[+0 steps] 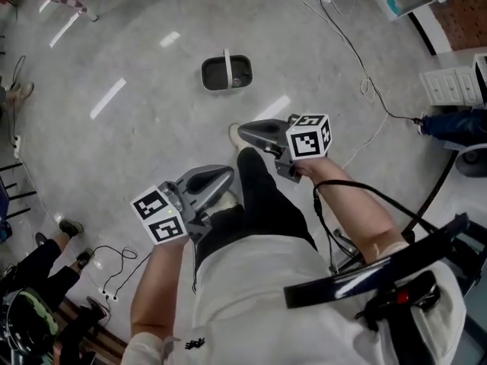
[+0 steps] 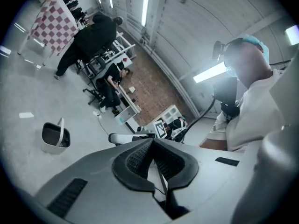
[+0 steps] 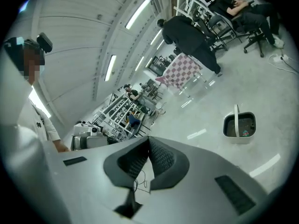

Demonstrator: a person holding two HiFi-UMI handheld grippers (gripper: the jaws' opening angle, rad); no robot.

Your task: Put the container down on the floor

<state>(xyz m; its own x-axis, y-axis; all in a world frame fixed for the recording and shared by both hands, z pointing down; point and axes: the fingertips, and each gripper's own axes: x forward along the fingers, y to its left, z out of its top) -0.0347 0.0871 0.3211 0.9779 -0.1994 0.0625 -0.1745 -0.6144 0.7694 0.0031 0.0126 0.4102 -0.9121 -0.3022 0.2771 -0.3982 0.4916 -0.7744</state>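
Observation:
The container (image 1: 226, 73), a grey tub with a white handle standing upright, rests on the concrete floor ahead of me. It also shows at the left of the left gripper view as the container (image 2: 55, 136) and at the right of the right gripper view as the container (image 3: 239, 126). Both grippers hang near my legs, well short of it. My left gripper (image 1: 228, 175) is shut with nothing between its pads, its tips meeting in its own view (image 2: 152, 141). My right gripper (image 1: 242, 134) is shut and empty too, as its own view (image 3: 148, 139) shows.
A white cable (image 1: 358, 59) runs across the floor at the right, toward white drawers (image 1: 453, 82). More cables (image 1: 114, 268) and a person's shoes (image 1: 72, 226) lie at the lower left. A checkered board (image 3: 182, 71) stands farther off, near people at desks.

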